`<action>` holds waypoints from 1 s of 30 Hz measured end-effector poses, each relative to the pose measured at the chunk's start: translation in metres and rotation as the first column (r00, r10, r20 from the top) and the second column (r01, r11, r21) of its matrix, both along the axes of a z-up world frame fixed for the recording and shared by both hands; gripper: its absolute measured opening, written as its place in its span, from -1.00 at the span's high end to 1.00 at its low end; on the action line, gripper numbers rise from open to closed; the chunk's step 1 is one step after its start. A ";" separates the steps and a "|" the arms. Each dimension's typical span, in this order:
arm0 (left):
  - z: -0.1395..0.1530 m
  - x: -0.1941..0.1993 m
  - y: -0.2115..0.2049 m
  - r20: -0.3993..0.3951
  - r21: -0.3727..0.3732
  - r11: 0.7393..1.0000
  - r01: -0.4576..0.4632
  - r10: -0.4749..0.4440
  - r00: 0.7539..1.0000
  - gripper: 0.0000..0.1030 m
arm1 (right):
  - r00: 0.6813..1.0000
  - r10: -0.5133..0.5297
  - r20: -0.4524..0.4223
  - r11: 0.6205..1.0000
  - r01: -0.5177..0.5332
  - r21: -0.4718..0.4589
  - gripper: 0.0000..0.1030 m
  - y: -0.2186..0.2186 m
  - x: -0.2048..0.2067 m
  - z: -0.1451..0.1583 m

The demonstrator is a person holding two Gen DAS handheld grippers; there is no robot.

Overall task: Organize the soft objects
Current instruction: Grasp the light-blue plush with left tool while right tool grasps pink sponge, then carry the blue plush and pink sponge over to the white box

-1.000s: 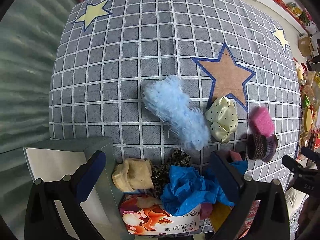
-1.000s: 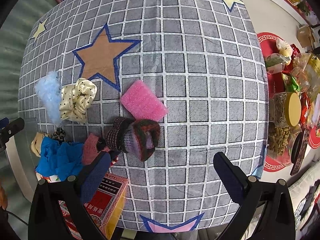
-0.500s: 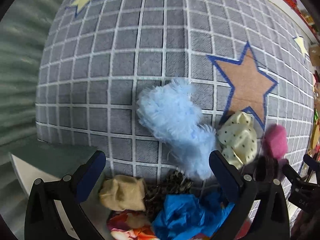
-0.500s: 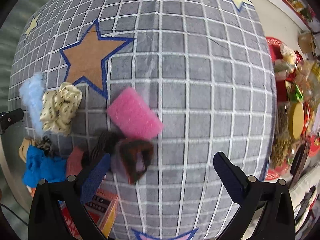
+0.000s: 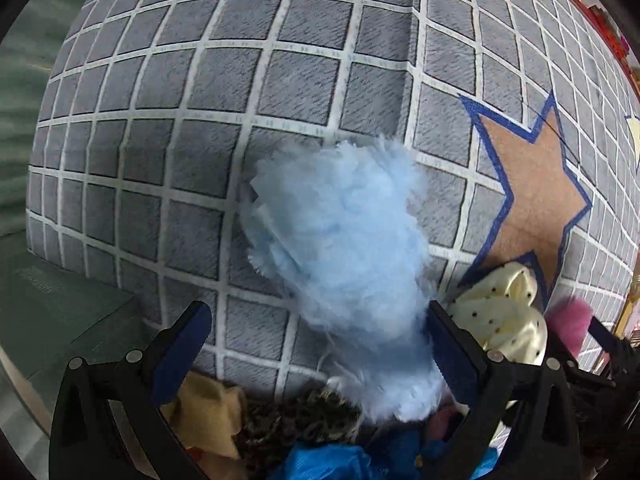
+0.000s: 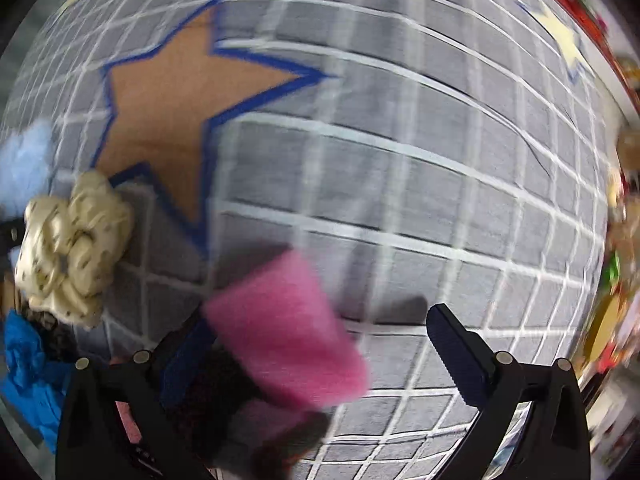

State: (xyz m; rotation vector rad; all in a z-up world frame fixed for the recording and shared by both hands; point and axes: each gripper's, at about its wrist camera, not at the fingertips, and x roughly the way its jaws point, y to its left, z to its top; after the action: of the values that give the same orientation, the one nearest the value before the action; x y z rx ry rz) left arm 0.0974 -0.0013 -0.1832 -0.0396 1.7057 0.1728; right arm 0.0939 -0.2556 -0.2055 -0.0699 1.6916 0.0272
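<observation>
Where it lies, blue fluffy duster [image 5: 344,264]: long axis near-to-far, slightly leftward.

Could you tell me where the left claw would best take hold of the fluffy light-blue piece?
Probably across its narrower near end: the fluffy light-blue piece lies lengthwise away from the open left claw, so coming straight down there lets the fingers straddle it.

Below me lies a grey checked cloth [image 5: 304,80] with a brown star [image 5: 536,196] edged in blue. Green floor [image 5: 24,92] shows at my left.
</observation>
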 end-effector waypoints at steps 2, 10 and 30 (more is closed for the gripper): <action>-0.010 -0.004 0.000 0.003 -0.003 1.000 0.005 -0.005 1.000 -1.00 | 0.999 -0.046 -0.009 0.998 0.047 0.031 -1.00 -0.012 -0.001 -0.003; -0.037 0.003 -0.026 -0.007 -0.059 0.998 0.003 -0.003 1.000 -1.00 | 1.000 0.023 0.007 0.999 -0.024 0.037 -1.00 0.002 0.002 -0.010; -0.004 0.071 -0.049 0.105 -0.092 0.993 0.080 -0.070 0.992 0.56 | 0.997 -0.036 0.070 0.984 0.023 0.176 0.07 -0.015 -0.016 0.037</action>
State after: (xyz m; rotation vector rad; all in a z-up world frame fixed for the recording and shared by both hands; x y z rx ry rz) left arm 0.1688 -0.0507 -0.1873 -0.0549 1.6102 0.0321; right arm 0.0779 -0.2710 -0.1681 0.0853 1.6102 0.1496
